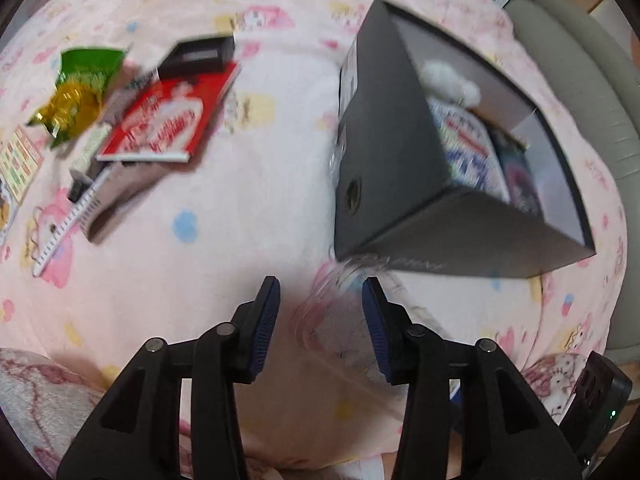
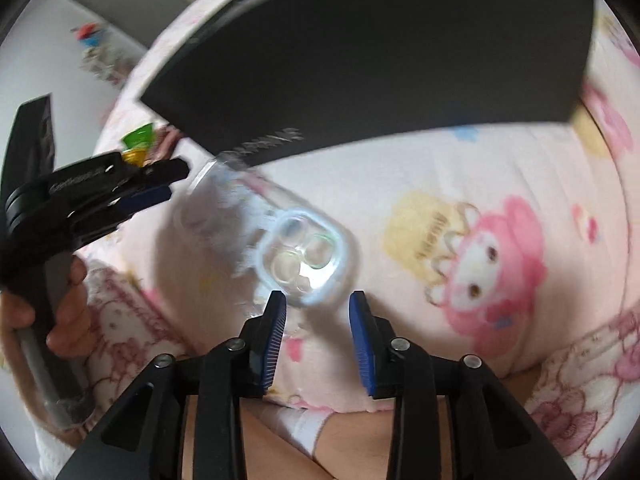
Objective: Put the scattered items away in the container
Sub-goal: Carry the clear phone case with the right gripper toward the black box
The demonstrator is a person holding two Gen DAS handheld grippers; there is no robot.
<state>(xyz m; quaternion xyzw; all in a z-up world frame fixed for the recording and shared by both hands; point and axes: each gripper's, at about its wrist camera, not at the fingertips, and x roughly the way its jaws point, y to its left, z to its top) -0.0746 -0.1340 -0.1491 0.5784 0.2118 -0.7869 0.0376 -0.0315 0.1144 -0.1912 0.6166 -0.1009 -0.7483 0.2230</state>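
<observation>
A: What is everything lying on?

B: A pink blanket (image 1: 248, 216) printed with cartoon rabbits, soft and rumpled. A grey cushion (image 1: 580, 92) edges it at the far right; in the right view a white wall (image 2: 48, 60) and a grey panel (image 2: 132, 4) show far left.

A: And the container?

B: The black box (image 1: 384, 152) stands open on the blanket, right of centre, with a white plush (image 1: 448, 80) and printed packets inside.

A: What is scattered?

B: Far left, a green packet (image 1: 80, 84), a red booklet (image 1: 168, 120) with a small black box (image 1: 200, 56) on its far end, and a ruler (image 1: 68, 224). A clear phone case (image 2: 276, 240) lies near the box's near corner.

A: The tools?

B: The left gripper (image 1: 320, 320) is spread wide, empty, with the case just beyond its tips. The right gripper (image 2: 318, 320) also gapes, holding nothing, the case's camera end just ahead of its pads.
</observation>
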